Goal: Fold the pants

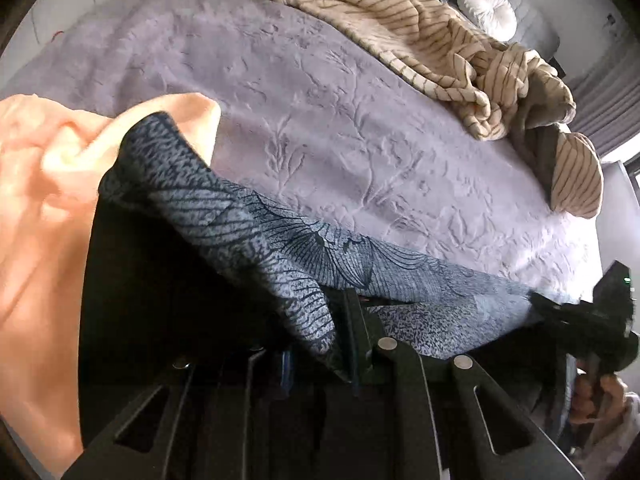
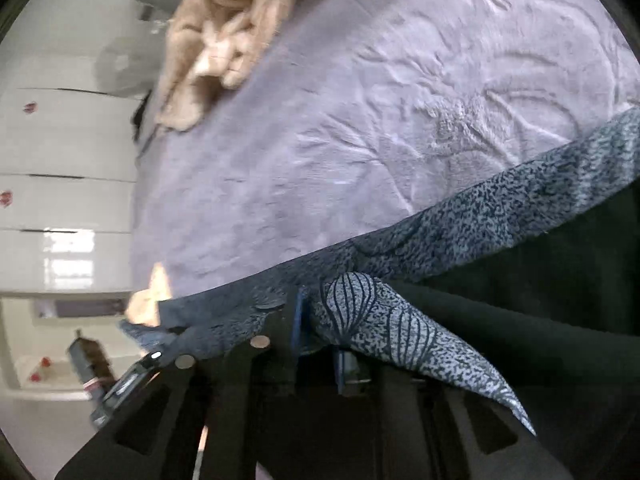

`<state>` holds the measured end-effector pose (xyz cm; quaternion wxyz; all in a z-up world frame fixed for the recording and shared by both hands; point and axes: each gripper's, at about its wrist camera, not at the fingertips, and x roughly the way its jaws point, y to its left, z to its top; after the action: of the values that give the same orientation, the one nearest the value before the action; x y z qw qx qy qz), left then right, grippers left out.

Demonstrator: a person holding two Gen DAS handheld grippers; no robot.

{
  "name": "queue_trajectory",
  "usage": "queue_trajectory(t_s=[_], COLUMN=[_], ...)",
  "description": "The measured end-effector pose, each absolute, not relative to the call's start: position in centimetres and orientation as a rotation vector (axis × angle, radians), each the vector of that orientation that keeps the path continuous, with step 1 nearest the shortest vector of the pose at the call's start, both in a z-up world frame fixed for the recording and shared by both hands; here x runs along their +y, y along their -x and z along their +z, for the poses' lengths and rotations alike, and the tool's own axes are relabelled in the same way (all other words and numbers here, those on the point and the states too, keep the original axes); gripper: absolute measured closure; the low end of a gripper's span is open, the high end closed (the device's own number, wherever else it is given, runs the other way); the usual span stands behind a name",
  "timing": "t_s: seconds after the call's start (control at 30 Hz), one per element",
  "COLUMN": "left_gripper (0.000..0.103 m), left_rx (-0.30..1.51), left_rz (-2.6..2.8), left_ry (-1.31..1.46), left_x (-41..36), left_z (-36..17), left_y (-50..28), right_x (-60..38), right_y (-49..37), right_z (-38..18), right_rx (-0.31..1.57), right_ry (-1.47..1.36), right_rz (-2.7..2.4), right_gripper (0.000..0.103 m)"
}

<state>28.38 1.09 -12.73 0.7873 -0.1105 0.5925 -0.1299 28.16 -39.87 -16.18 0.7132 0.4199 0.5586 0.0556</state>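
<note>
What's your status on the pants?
Left gripper and right gripper both clamped on pants, stretched above the bed. Striped blanket far side, clear.

We see the pants (image 1: 280, 240), blue-grey fabric printed with dark leaf and fan outlines, lifted clear of a lilac bedspread, one edge drawn taut, a pointed fold (image 2: 420, 344) of the cloth drooping below that stretched edge.

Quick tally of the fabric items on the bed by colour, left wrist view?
Blue-grey patterned pants: 1
Peach cloth: 1
Beige striped blanket: 1
White round pillow: 1
Lilac bedspread: 1
Total: 5
</note>
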Motion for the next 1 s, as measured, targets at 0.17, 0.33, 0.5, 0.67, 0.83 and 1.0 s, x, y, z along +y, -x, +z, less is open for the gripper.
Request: queue_trajectory(t_s=[0.17,0.33,0.5,0.67,0.83,1.0], left_gripper=[0.029,0.019,0.019,0.019,0.019,0.019], left_rx=[1.226,1.155,1.252,1.226,1.236,1.294], left_rz=[-0.32,-0.266,-0.207,-0.161,-0.355,-0.685], left_ry=[0.183,0.11,-0.046,-0.2,-0.229,-0.226], left_x=[2.7,4.1,-0.2,-2.8,-5.9,-17.2], left_z=[-8.0,-5.8,-12.4,-12.9,-9.8,-8.8], left_y=[-26.6,-25.4,-26.2,-25.8,-23.1,-19.4], right_x=[-38.5,-35.7,-31.2,-34.4,-42.4,-48.7], right_y=[-27.4,-25.0,-28.0,-29.3,-21.4,-7.6], right_z=[-13.1,-10.3,-14.3,-13.2,-8.4,-7.7], right_rx=[1.238,1.226,1.354,1.258,1.126,1.115], right_ry=[-0.896,-0.842,-0.707,-0.723,-0.838,-0.947], right_rz=[0.184,0.295,0.296,0.135,0.041,-0.202], right_gripper=[0.035,0.074,0.077,0.071,0.039,0.039])
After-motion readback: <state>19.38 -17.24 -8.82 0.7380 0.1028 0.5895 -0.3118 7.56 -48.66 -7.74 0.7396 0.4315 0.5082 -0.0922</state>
